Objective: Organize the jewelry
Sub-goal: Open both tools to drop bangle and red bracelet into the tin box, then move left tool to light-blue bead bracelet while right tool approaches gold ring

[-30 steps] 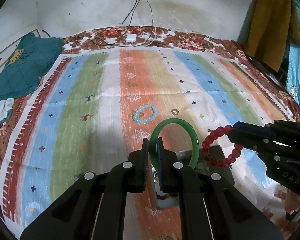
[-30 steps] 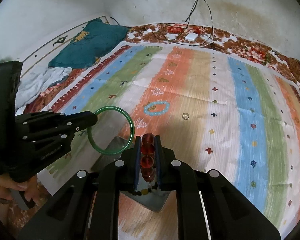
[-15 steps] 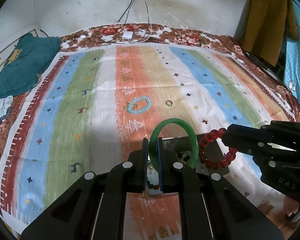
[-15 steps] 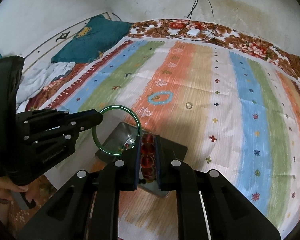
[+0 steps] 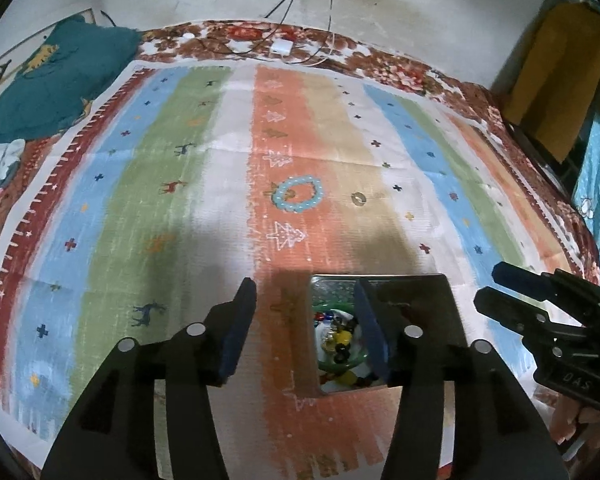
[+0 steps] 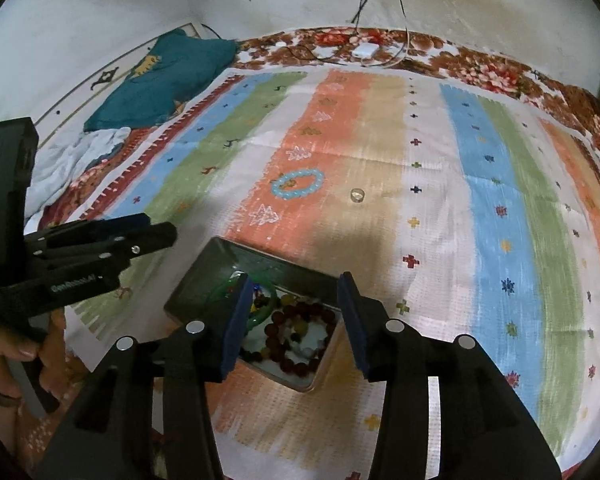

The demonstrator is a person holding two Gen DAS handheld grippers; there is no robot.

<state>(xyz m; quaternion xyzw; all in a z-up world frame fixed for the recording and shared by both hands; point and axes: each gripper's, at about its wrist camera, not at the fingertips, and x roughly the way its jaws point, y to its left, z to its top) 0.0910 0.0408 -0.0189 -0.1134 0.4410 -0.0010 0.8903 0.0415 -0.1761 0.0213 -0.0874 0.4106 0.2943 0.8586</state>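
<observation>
- The left gripper (image 5: 304, 320), black with blue pads, has its jaws opening, nothing pressed between them.
- The right gripper (image 6: 292, 320) is opening too, empty above the rectangular metal tin (image 6: 204, 276).
- The green glass bangle (image 6: 260, 316) and dark red bead bracelet (image 6: 296, 336) lie inside the tin.
- At twelve o'clock from the tin, a pale blue bead bracelet (image 5: 298, 194) rests on the striped cloth (image 5: 140, 200); a small ring (image 5: 358, 199) sits near it, toward three o'clock.

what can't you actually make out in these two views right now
- Metal box, left wrist view: its right part sits behind the left hand-held gripper finger.
- Green bangle, right wrist view: mostly behind the right hand-held gripper.
- Small ring: too small to identify.
- Loose beads: blurred, uncountable.
</observation>
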